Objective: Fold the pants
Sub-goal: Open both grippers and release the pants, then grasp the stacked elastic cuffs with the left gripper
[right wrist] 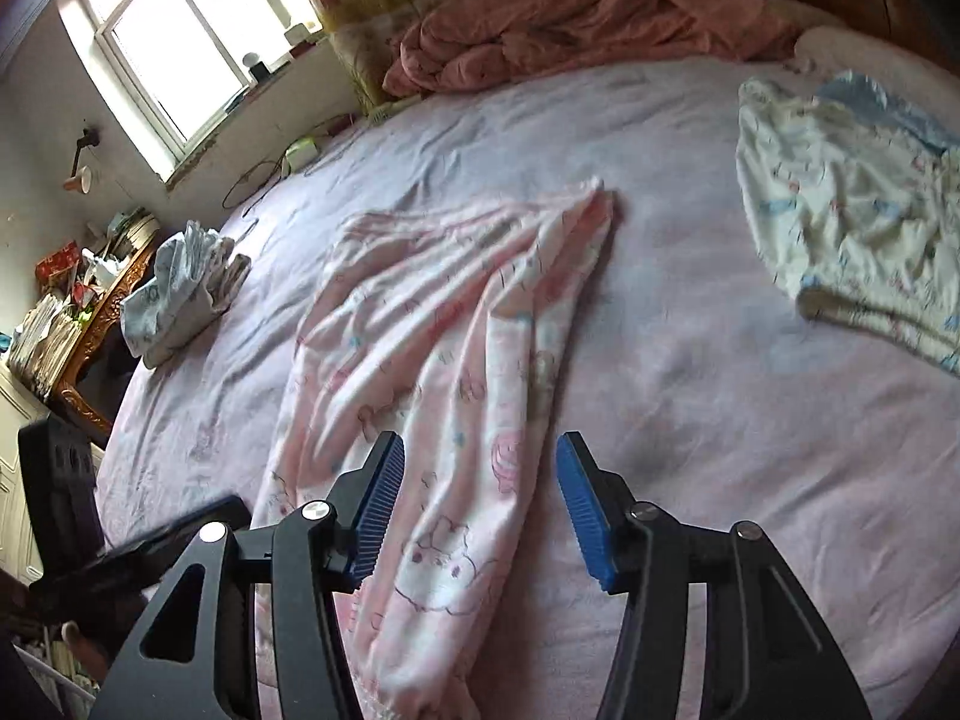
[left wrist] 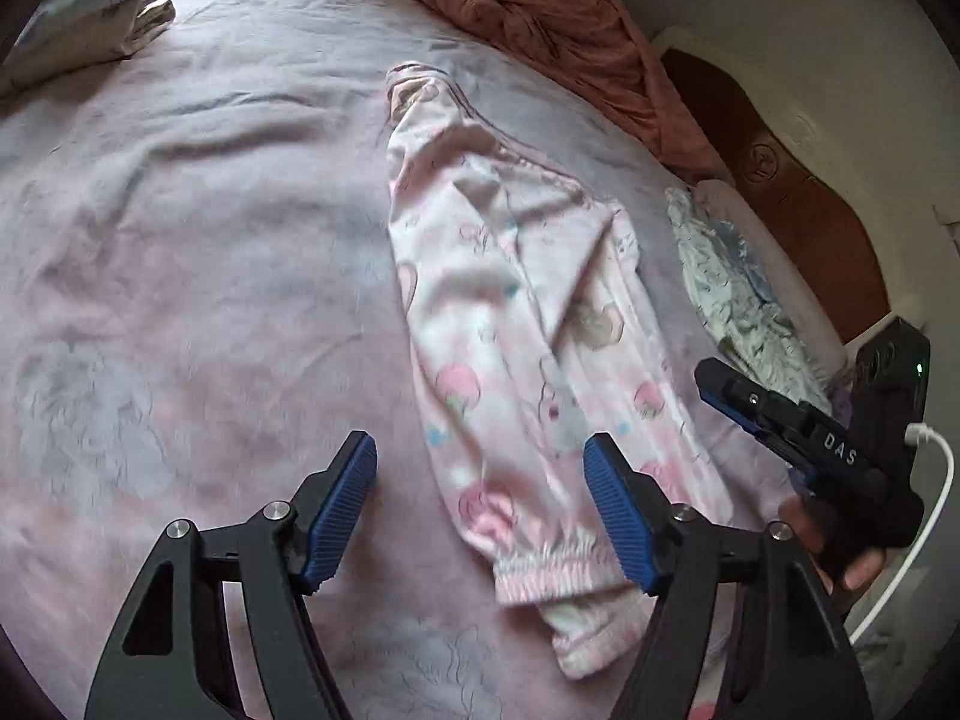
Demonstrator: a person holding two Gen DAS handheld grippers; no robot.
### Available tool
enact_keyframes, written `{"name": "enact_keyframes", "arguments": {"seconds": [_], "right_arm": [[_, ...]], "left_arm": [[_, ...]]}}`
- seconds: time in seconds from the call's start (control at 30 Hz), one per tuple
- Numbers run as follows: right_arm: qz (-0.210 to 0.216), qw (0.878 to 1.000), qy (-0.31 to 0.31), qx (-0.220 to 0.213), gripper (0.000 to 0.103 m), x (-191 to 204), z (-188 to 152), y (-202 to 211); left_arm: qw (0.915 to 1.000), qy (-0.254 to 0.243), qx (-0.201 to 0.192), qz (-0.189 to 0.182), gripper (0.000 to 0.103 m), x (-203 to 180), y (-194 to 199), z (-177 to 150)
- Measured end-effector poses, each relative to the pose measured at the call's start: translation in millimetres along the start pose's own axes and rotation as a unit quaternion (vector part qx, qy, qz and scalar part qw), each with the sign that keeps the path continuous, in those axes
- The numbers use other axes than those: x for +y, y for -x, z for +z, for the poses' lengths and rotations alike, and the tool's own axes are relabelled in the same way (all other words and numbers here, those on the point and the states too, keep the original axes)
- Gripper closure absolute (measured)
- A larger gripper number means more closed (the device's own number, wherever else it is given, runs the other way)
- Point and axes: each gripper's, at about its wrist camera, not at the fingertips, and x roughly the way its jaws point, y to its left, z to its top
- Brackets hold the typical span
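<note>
Bed (left wrist: 180,228) under a pale pink sheet fills both views, with a rumpled salmon quilt (right wrist: 540,18) at its far edge. Pants (left wrist: 510,324), pink with a cartoon print, lie lengthwise on the sheet, seemingly already doubled leg over leg, the elastic waistband nearest the left wrist camera and the fabric creased rather than smoothed. A white-and-blue garment (right wrist: 852,228) lies well apart to one side, and a small bundle of cloth (right wrist: 180,294) rests near the bed's other edge.

Left gripper (left wrist: 480,510) hovers over the waistband end, jaws roughly half open and empty. Right gripper (right wrist: 477,504) hangs above the pants too, jaws likewise apart, gripping nothing.

Judging by this, one fold is done and the hands are between grasps. Next comes pinching one end with both grippers and carrying it over to the other end.
</note>
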Motion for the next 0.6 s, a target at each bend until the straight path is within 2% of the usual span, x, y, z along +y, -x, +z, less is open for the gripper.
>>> {"name": "enact_keyframes", "arguments": {"seconds": [0.03, 0.13, 0.2, 0.27, 0.33, 0.4, 0.5, 0.6], "right_arm": [[0.004, 1.0, -0.005, 0.01, 0.05, -2, -2, -4], [0.021, 1.0, -0.014, 0.019, 0.072, -5, -1, -15], [0.019, 0.999, -0.02, 0.017, 0.073, -5, 2, -21], [0.01, 0.999, -0.022, 0.023, 0.093, -6, 3, -27], [0.0, 0.999, -0.032, 0.019, 0.1, -10, 1, -27], [-0.013, 0.999, -0.035, 0.009, 0.101, -14, 0, -24], [-0.034, 0.998, -0.046, -0.019, 0.102, -20, 0, -12], [-0.044, 0.997, -0.058, -0.027, 0.102, -28, 0, -6]], "left_arm": [[0.9999, -0.01, -0.005, 0.008, 0.033, -5, -1, -5], [0.9993, -0.035, 0.001, 0.009, 0.033, -17, -7, -13], [0.9991, -0.041, 0.004, 0.014, 0.033, -23, -12, -20], [0.9985, -0.05, -0.002, 0.021, 0.033, -26, -12, -28], [0.9979, -0.056, -0.008, 0.03, 0.033, -30, -11, -36], [0.9973, -0.061, -0.01, 0.039, 0.031, -32, -11, -39], [0.9977, -0.059, -0.009, 0.033, 0.027, -32, -9, -43], [0.9975, -0.061, -0.011, 0.035, 0.027, -31, -9, -45]]}}
